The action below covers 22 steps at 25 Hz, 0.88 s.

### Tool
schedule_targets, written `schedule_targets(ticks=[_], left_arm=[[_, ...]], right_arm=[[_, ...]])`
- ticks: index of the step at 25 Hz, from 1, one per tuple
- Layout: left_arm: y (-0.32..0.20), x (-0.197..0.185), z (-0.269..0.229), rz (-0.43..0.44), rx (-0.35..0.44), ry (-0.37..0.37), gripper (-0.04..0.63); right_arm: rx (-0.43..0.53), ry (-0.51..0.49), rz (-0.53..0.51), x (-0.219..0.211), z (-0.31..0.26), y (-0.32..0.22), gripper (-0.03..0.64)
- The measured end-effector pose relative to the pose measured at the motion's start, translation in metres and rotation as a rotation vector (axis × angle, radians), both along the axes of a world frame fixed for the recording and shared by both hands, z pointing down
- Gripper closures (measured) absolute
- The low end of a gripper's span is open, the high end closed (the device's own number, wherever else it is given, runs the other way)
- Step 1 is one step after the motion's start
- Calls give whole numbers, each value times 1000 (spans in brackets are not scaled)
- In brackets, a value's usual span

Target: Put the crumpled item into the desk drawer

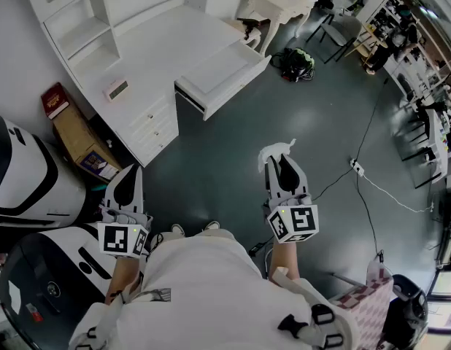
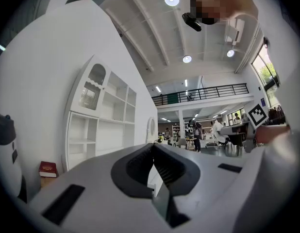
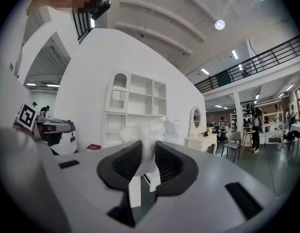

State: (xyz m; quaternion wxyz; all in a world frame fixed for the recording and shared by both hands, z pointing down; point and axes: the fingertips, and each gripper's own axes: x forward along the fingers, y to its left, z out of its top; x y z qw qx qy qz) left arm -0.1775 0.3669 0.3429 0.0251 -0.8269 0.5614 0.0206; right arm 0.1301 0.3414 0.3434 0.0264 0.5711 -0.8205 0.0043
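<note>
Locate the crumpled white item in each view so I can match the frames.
Head view: crumpled item right of centre, at the right gripper's tips, above the floor.
Left gripper view: not in it.
Right gripper view: crumpled item at centre, pinched between the jaws.
Shared landmark: white shelf unit.

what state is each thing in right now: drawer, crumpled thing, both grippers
desk drawer: pulled open, nothing visible inside
right gripper: shut on the crumpled paper
crumpled paper: pinched between the jaws, held up, not yet in the drawer
left gripper: shut, empty
</note>
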Motion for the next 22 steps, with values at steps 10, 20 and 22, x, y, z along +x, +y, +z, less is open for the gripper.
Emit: schedule_targets(ticks=[10, 20, 22], left_arm=[[-1, 12, 6, 9, -7, -19, 578], [-6, 36, 4, 27, -2, -36, 578], [-8, 45, 6, 41, -5, -39, 578]], right_arm=[[-1, 0, -24, 1, 2, 3, 523], [-3, -20, -28, 18, 7, 4, 525], [-2, -27, -20, 25, 9, 5, 524]])
